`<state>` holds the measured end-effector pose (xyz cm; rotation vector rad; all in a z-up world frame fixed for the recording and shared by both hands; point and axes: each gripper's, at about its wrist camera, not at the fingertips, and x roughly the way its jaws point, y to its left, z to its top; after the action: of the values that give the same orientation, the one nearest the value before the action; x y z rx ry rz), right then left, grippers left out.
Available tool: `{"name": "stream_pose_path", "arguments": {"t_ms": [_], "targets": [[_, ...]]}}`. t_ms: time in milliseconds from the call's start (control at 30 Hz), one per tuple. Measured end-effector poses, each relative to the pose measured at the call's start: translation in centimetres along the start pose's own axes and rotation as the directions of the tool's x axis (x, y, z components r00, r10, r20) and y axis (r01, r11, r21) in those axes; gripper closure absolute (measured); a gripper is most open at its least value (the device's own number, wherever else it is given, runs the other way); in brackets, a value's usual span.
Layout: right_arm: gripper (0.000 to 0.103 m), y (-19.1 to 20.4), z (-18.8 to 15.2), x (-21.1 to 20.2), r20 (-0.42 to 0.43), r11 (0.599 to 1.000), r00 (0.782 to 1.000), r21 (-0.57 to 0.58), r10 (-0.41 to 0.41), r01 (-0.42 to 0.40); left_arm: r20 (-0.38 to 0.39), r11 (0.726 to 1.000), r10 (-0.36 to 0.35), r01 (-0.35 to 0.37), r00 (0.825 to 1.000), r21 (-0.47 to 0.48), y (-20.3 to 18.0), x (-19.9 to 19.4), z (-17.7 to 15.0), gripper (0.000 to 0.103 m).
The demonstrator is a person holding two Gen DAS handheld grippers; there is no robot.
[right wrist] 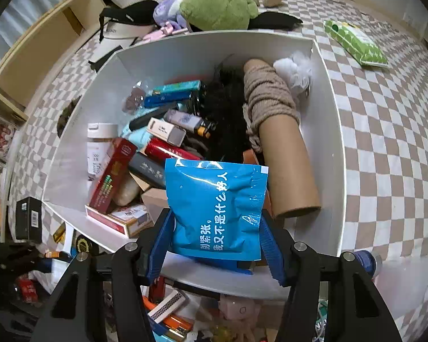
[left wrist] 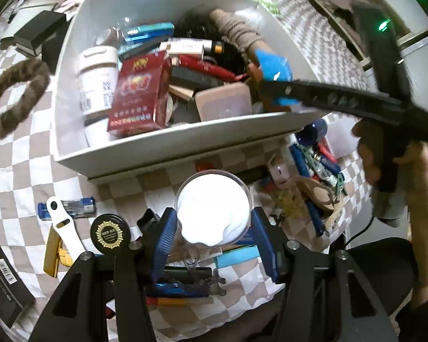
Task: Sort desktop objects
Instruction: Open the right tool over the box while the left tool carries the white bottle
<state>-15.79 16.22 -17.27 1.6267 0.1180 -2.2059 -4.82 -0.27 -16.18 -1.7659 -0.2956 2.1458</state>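
Right gripper [right wrist: 216,245] grasps blue packet [right wrist: 216,208] over the white bin [right wrist: 335,148]; left gripper [left wrist: 214,228] clamps a white-filled cup [left wrist: 213,205]. Bin looks well filled. Clutter at frame bottom remains unsorted.

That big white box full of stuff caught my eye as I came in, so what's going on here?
A person is sorting desk clutter into the big white box on a checkered cloth. The right tool is clamped on a glossy blue foil packet, held over the box's near edge, above the cardboard tube wound with brown rope and the red cartons. The left tool grips a clear round container with white contents, outside the box above loose items.
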Motion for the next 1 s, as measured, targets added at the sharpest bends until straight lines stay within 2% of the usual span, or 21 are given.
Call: {"name": "stream_pose_path", "arguments": {"t_ms": [200, 267, 333, 367, 500, 667, 1000], "targets": [[0.042, -0.2, -0.5, 0.7, -0.04, 1.0, 0.999, -0.009, -0.006, 0.006, 0.074, 0.999, -0.019, 0.022, 0.997, -0.032, 0.9, -2.8, 0.5, 0.049], [0.036, 0.2, -0.7, 0.7, -0.042, 0.999, 0.999, -0.035, -0.008, 0.007, 0.096, 0.999, -0.027, 0.031, 0.995, -0.045, 1.1, -3.6, 1.0, 0.049], [0.021, 0.1, -0.7, 0.6, -0.035, 1.0, 0.999, -0.026, -0.019, 0.018, 0.12, 0.998, -0.028, 0.036, 0.992, -0.058, 1.3, -4.3, 1.4, 0.049], [0.018, 0.0, -0.8, 0.6, -0.033, 1.0, 0.999, -0.019, -0.023, 0.022, 0.134, 0.997, -0.028, 0.037, 0.991, -0.066, 1.4, -4.6, 1.6, 0.049], [0.018, -0.4, -0.7, 0.0, -0.019, 1.0, 0.999, -0.004, -0.025, 0.025, 0.181, 0.994, -0.027, 0.045, 0.983, -0.095, 1.5, -5.4, 2.4, 0.049], [0.018, -1.1, -0.6, -2.2, 0.063, 1.0, 0.998, 0.02, -0.006, 0.004, 0.22, 0.994, -0.007, 0.031, 0.975, -0.108, 0.8, -4.9, 3.9, 0.049], [0.018, -2.9, -1.2, -4.7, 0.125, 0.998, 0.992, 0.06, 0.023, -0.031, 0.202, 0.995, 0.061, -0.043, 0.978, -0.094, -0.9, -2.0, 7.6, 0.049]]}}
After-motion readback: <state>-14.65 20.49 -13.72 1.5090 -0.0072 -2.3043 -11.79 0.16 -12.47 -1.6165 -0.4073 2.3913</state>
